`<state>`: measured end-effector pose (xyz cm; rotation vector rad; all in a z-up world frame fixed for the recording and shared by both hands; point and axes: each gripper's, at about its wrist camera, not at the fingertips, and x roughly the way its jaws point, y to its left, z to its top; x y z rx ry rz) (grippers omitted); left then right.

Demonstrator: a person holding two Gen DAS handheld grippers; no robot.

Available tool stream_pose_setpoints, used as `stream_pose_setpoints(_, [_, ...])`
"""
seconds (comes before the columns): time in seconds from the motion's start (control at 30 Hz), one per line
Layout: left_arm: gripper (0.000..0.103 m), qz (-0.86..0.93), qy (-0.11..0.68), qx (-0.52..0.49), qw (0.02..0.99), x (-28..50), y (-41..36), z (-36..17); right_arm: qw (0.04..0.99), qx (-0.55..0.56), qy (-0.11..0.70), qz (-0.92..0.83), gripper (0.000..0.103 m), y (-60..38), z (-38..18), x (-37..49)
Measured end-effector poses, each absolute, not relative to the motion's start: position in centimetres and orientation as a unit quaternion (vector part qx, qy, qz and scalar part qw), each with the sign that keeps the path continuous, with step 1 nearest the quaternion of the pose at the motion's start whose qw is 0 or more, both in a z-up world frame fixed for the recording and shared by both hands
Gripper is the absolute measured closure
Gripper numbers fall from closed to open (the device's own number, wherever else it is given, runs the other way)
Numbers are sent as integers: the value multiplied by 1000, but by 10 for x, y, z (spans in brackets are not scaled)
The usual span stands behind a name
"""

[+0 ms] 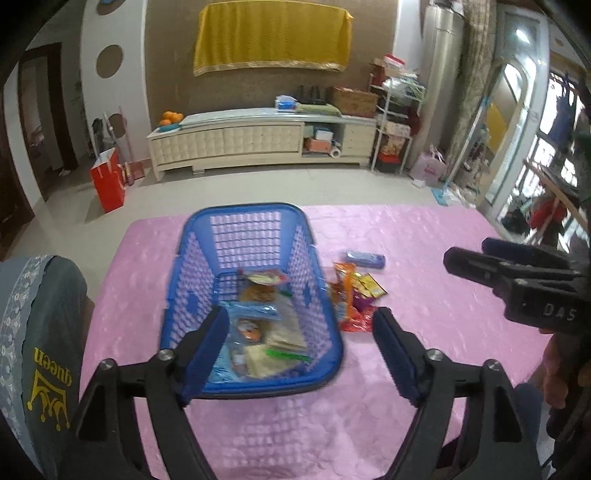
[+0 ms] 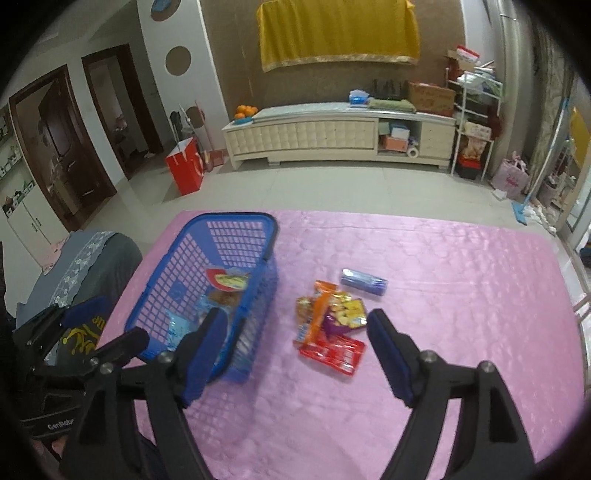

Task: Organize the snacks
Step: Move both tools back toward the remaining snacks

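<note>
Up close, the left gripper (image 1: 299, 343) has its blue-padded fingers (image 1: 207, 350) spread wide and grasping nothing, held above the near end of the blue basket (image 1: 243, 221). The right gripper (image 2: 295, 347) is likewise spread apart and empty, its fingers (image 2: 388, 350) framing the loose pile of snack packets (image 2: 332, 325) on the pink tablecloth (image 2: 443, 295). From the left wrist view the right gripper (image 1: 517, 280) shows at the right edge, raised off the table and well apart from the basket; its jaws cannot be judged from that angle. Inside the basket several packets (image 1: 258, 325) already lie flat on the bottom, among them a pale blue one near the front and a reddish-brown one farther back. Just beside the basket's right wall sits the loose pile (image 1: 354, 295): a red packet (image 2: 332, 350) nearest the camera, an orange one (image 2: 321, 306) lying across it, and a yellow one (image 2: 351, 310) next to that. A blue tube-shaped pack (image 2: 364, 281) lies a little beyond the pile, apart from it. To the left of the table stands a chair covered in grey cloth (image 1: 40, 332) with a yellow crown print. Beyond the table are a pale floor, a long cream cabinet (image 2: 332, 136) with oranges (image 2: 246, 110) on its left end, a red bag (image 2: 184, 170) on the floor, and a yellow cloth (image 2: 338, 33) hung on the wall.
</note>
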<state>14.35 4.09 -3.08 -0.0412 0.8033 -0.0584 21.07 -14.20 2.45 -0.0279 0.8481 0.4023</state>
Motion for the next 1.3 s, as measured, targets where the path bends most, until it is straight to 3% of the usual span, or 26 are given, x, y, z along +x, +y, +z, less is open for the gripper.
stream_pose_setpoints(0.5, [21, -80, 415, 9, 906, 159, -60, -61, 897, -28, 412, 160, 20, -228, 1, 206])
stream_pose_setpoints(1.2, [22, -93, 468, 34, 878, 219, -113, -127, 882, -18, 449, 141, 20, -279, -64, 247])
stream_pose_setpoints(1.3, [39, -87, 478, 40, 873, 230, -115, -139, 880, -19, 454, 139, 20, -279, -76, 254])
